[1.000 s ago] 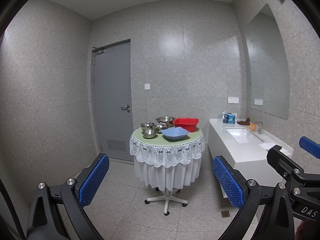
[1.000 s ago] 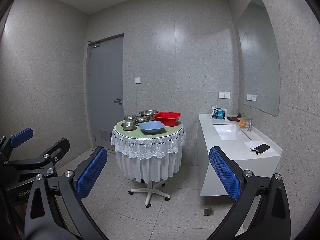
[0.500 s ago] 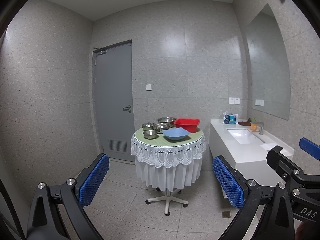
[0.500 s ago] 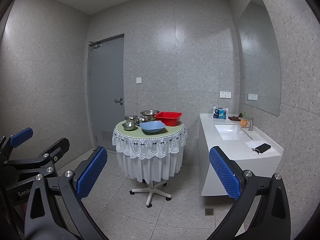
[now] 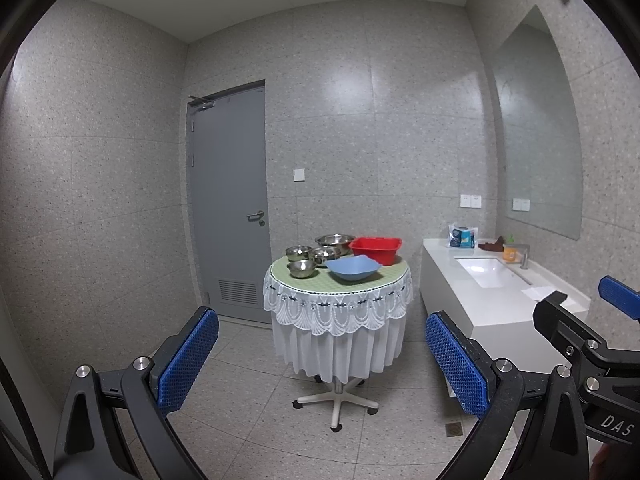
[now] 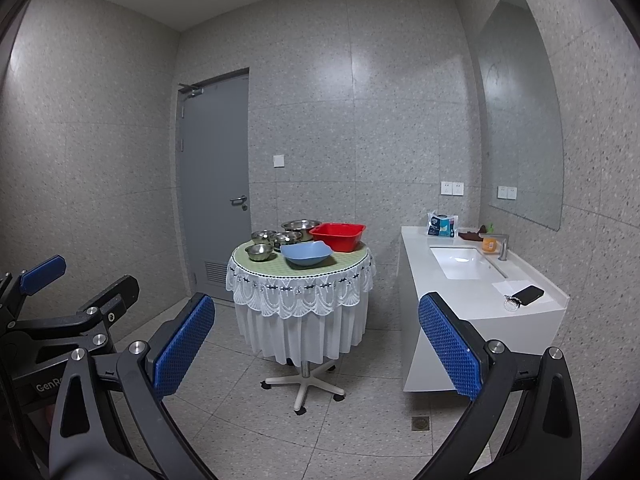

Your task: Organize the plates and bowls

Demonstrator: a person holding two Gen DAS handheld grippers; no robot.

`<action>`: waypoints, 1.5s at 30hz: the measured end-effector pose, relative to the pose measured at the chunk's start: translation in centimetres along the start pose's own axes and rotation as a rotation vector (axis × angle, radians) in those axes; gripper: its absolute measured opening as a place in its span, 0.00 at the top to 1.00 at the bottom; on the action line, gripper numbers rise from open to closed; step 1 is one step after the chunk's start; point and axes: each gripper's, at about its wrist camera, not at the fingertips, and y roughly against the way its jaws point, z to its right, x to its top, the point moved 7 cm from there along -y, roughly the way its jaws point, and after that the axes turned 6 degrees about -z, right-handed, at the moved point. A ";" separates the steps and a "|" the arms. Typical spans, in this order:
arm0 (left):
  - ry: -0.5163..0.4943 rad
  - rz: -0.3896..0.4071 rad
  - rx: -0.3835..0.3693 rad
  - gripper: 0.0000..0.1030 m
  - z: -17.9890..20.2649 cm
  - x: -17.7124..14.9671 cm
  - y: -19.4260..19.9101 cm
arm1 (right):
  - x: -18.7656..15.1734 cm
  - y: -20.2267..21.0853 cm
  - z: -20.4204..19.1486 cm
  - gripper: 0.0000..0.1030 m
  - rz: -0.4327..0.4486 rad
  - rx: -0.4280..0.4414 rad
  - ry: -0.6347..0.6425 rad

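Note:
A round table (image 5: 338, 286) (image 6: 300, 276) with a green top and white lace cloth stands across the room. On it sit several steel bowls (image 5: 301, 268) (image 6: 261, 252), a blue bowl (image 5: 353, 268) (image 6: 306, 254) at the front and a red basin (image 5: 376, 249) (image 6: 338, 236) behind it. My left gripper (image 5: 322, 358) is open and empty, far from the table. My right gripper (image 6: 316, 346) is open and empty, also far from the table. Each gripper shows at the edge of the other's view.
A white sink counter (image 5: 496, 292) (image 6: 472, 280) runs along the right wall, with a tissue pack (image 6: 440, 224), an orange cup (image 6: 489, 244) and a phone (image 6: 528, 295). A grey door (image 5: 230, 200) is behind the table. The table stands on a wheeled base (image 6: 303, 386). A floor drain (image 6: 420, 422) lies near the counter.
Both views have drifted slightly, so the table sits a little more to the right and lower. Both grippers stay open and empty.

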 end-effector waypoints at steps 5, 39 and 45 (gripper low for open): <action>0.000 -0.001 0.003 0.01 -0.1 0.0 -0.3 | 0.0 -0.2 -0.1 0.00 -0.001 0.002 -0.001; -0.013 -0.057 0.056 0.01 2.9 1.3 -3.1 | 1.1 -3.6 2.0 0.00 -0.059 0.062 -0.019; -0.018 -0.087 0.068 0.01 3.4 2.8 -4.5 | 1.5 -5.1 2.3 0.00 -0.087 0.074 -0.024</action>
